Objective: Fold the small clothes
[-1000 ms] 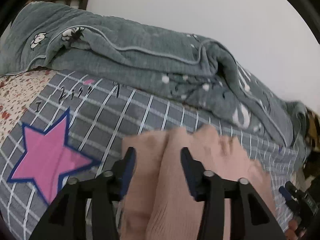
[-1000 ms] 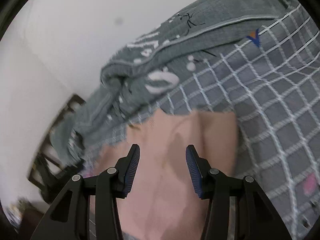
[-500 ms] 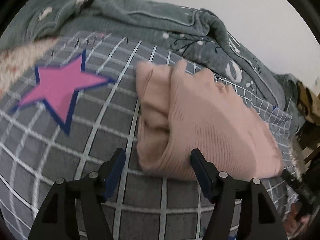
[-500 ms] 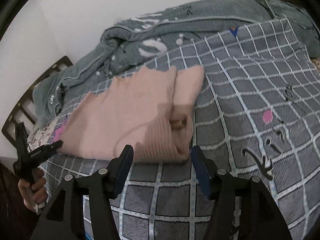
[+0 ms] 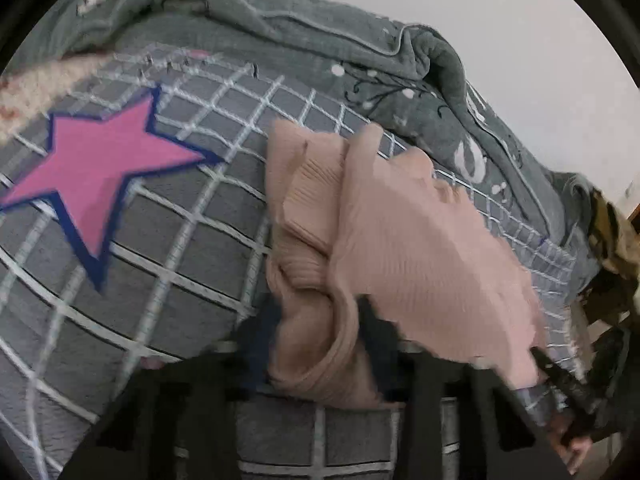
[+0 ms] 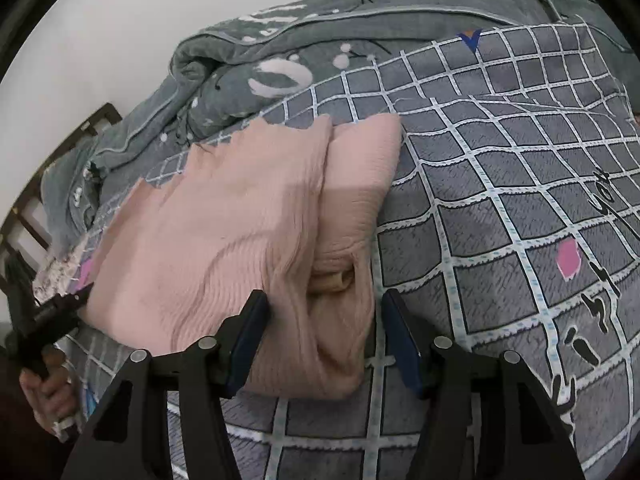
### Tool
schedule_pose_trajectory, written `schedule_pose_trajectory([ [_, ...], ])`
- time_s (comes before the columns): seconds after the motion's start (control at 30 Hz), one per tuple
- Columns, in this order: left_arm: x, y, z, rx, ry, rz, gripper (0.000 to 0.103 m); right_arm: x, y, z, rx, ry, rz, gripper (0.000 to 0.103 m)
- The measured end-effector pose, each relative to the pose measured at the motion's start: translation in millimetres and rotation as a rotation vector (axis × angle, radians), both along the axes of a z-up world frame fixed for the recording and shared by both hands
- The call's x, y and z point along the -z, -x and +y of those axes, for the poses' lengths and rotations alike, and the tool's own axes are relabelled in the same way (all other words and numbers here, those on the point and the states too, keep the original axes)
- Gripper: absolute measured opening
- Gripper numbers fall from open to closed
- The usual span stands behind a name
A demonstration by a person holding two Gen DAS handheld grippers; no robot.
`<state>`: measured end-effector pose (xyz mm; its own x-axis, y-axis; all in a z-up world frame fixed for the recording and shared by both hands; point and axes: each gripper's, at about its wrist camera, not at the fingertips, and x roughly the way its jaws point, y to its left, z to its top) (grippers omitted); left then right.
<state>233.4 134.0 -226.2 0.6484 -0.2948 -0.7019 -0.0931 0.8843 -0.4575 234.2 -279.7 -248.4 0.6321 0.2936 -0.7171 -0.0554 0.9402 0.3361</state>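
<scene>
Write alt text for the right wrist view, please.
The right gripper straddles the near corner of a folded pink knit garment on a grey checked bedsheet, its pads not pressing it. A rumpled grey quilt lies behind.

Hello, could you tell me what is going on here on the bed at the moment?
A person is folding a pink knitted garment on a grey checked bedspread, with a gripper in each hand. The left gripper has just been closing and now pinches the near edge of the garment at one end. The right gripper straddles the bunched near edge at the other end, its jaws apart and not yet pressing. A grey quilt lies heaped behind.
</scene>
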Motion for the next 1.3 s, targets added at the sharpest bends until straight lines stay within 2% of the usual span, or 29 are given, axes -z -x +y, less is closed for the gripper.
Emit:
schedule_pose_trajectory([
  [0.03,1.3,-1.6,2.0,-0.004,0.029,0.007,0.02,-1.2,-0.5,1.1,0.002,0.013,-0.002,0.035],
  [0.07,1.0,-1.4,4.2,-0.008,0.049,0.008,0.017,-0.9,-2.2,0.8,-0.034,-0.026,0.012,0.018],
  [0.1,-0.4,-0.3,6.6,-0.011,0.067,0.01,0.016,-0.6,-3.6,-1.4,-0.042,-0.06,0.029,0.014],
  [0.23,-12.3,11.5,10.7,-0.003,0.082,-0.008,0.014,-14.6,6.9,-13.3,-0.016,-0.141,0.01,0.01],
  [0.53,-26.4,57.9,13.0,0.016,0.085,-0.015,0.014,-44.1,54.3,-20.6,-0.038,-0.169,-0.023,0.009],
  [0.63,-21.7,70.5,14.0,0.026,0.09,-0.012,0.014,-44.9,70.8,-22.9,-0.058,-0.15,-0.024,0.009],
  [0.73,-14.4,64.5,11.5,0.028,0.064,0.013,0.021,-32.1,70.9,-16.0,-0.047,-0.071,0.022,0.013],
  [0.83,-14.3,54.7,14.2,0.023,0.071,0.015,0.036,-31.2,73.0,-8.9,-0.024,0.028,-0.009,0.022],
  [0.9,-17.2,48.4,15.0,0.022,0.043,-0.002,0.053,-43.7,81.8,-0.2,0.005,0.107,-0.094,0.025],
  [0.93,-18.3,44.0,15.1,0.022,0.023,-0.011,0.055,-50.5,84.1,4.0,0.013,0.134,-0.131,0.032],
  [1.03,-16.6,26.9,15.5,0.025,-0.002,-0.005,0.059,-74.2,86.6,29.8,0.01,0.216,-0.26,0.046],
  [1.1,-14.4,15.0,16.0,0.028,0.007,-0.006,0.059,-82.4,78.8,48.6,-0.034,0.243,-0.295,0.052],
  [1.2,-13.1,2.9,14.6,0.03,-0.006,-0.011,0.059,-84.0,57.2,83.4,-0.105,0.257,-0.298,0.054],
  [1.3,-11.8,-5.5,12.9,0.03,-0.027,-0.017,0.059,-70.2,33.3,113.3,-0.175,0.203,-0.239,0.054],
])
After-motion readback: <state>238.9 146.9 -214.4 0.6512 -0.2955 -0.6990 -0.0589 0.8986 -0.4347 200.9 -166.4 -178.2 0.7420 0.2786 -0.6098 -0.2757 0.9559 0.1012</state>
